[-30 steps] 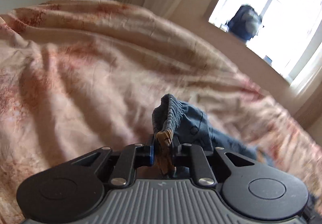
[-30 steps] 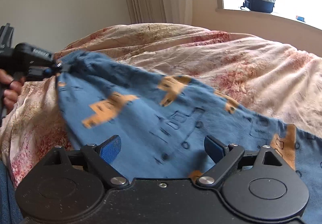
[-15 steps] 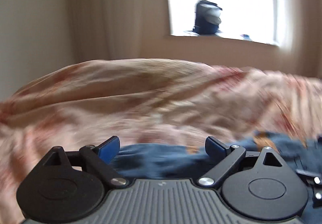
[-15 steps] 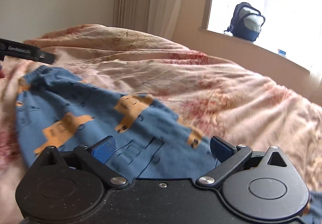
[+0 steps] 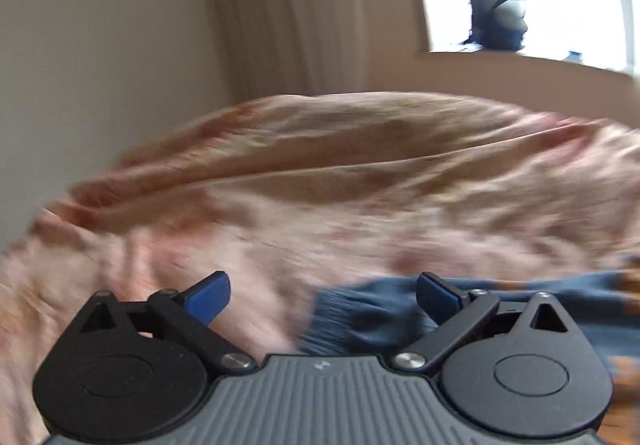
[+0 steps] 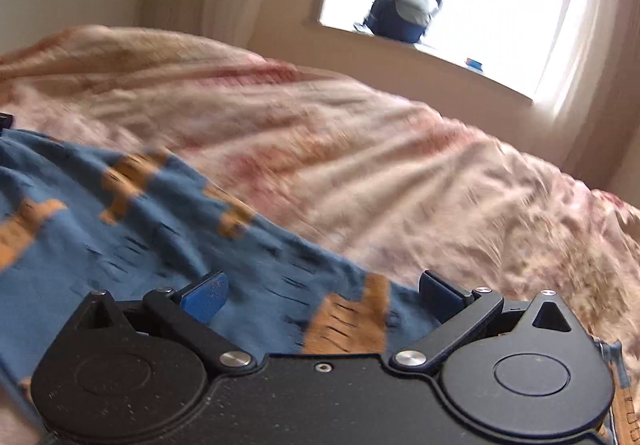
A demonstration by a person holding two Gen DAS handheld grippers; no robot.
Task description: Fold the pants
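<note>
While the pants lie spread on the bed, neither tool has hold of them. The left gripper hovers with its fingers wide and nothing between them; the gathered waistband shows just beyond, near the right finger. The right gripper is likewise spread wide above the blue cloth with its orange figures, gripping nothing. As far as these views show, the pants look laid out rather than folded: one broad layer runs from the near left toward the right gripper, and no doubled edge is clear, though blur hides detail. I judge the task early, with the folds themselves left to do. No container takes part; a backpack sits closed on the far windowsill, contents unseen.
</note>
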